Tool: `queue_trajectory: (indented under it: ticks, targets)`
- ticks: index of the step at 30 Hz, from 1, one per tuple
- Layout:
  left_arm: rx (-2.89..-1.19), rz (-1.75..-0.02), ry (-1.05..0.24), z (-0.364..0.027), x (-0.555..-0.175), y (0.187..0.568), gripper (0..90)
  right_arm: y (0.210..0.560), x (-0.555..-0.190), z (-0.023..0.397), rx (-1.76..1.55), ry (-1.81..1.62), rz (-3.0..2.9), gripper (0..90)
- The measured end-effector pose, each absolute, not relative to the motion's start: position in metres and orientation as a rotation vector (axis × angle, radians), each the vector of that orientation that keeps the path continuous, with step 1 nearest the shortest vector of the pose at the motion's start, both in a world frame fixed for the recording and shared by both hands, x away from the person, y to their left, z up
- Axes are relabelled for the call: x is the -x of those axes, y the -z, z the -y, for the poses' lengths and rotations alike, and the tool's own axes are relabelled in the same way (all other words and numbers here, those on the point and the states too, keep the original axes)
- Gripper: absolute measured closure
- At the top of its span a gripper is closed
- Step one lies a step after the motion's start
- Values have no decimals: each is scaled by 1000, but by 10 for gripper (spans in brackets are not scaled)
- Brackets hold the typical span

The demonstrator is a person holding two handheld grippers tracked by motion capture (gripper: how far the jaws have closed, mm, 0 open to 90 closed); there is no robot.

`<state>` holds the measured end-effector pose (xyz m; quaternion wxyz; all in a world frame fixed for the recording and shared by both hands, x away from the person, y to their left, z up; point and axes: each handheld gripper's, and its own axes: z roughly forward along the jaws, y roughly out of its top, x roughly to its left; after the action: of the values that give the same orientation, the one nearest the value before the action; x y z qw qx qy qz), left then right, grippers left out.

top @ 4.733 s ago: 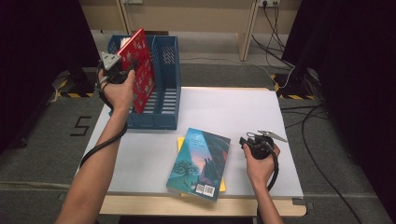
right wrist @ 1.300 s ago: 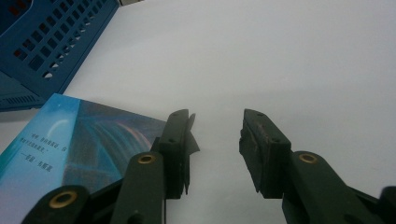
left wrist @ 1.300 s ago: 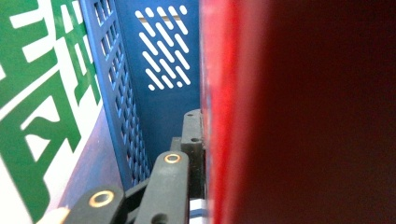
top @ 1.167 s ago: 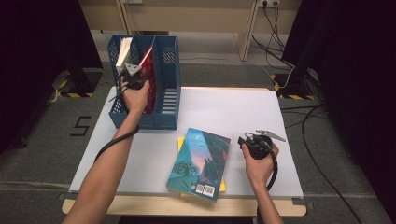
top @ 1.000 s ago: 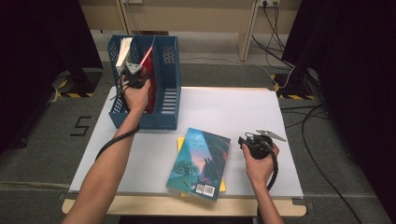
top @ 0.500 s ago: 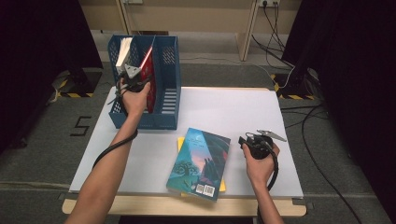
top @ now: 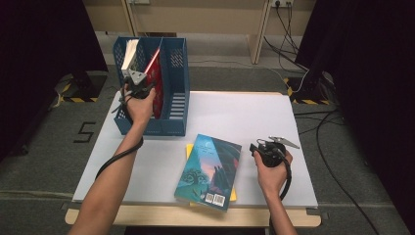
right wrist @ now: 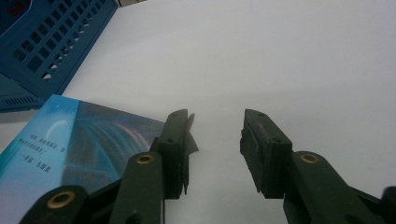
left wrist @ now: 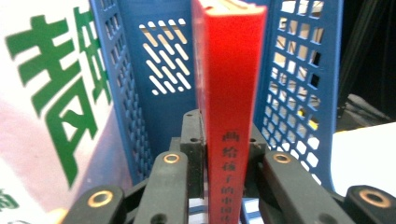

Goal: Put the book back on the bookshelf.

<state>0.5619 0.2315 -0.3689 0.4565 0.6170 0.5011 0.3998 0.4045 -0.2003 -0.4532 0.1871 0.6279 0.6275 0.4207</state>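
here the left gripper (left wrist: 219, 154) clamps the red book's (left wrist: 229, 93) spine, upright inside the blue file rack (top: 171, 83); the right gripper (right wrist: 215, 149) rests released, well apart from the rack.

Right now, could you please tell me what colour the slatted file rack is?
Blue; the file rack shows best in the high view.

White table (top: 254, 117), blue file rack (top: 171, 122) at its left, blue-green book (top: 210, 171) over yellow book (top: 188, 149)
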Motion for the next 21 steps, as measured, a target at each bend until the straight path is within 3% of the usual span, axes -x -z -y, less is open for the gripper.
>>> queue_trajectory:
  ticks: [21]
  targets:
    - [-1574,-1222,-1057,-229,-572,362,776,453,-405,200,-1774,-1179,-1766,618]
